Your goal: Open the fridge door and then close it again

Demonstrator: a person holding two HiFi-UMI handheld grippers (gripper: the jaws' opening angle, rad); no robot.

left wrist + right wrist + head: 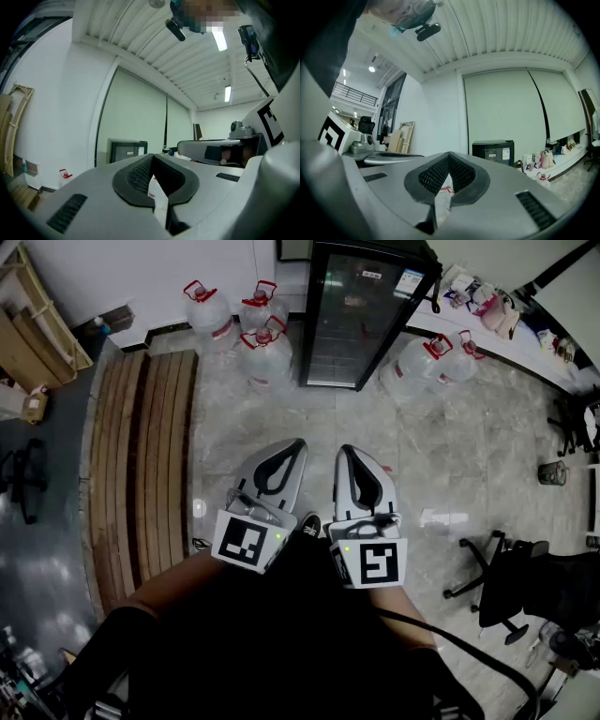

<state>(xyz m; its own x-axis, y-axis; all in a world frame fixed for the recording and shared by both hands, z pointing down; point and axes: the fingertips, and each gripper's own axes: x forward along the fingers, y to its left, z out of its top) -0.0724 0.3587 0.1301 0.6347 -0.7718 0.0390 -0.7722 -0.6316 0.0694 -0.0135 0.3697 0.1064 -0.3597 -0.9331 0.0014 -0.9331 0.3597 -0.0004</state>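
The black fridge (366,310) with a glass door stands against the far wall, and its door is closed. It also shows small in the distance as the fridge (126,151) and the fridge (493,151). Both grippers are held close to the person's body, side by side, pointing toward it and well short of it. My left gripper (299,442) is shut with nothing between its jaws; its tips (152,156) meet. My right gripper (344,449) is likewise shut and empty, tips (449,153) together.
Several large water jugs (265,352) stand on the floor left of the fridge, and more jugs (422,357) to its right. A wooden slatted platform (141,456) lies at left. An office chair (511,577) stands at right. A cluttered counter (487,310) runs along the far right.
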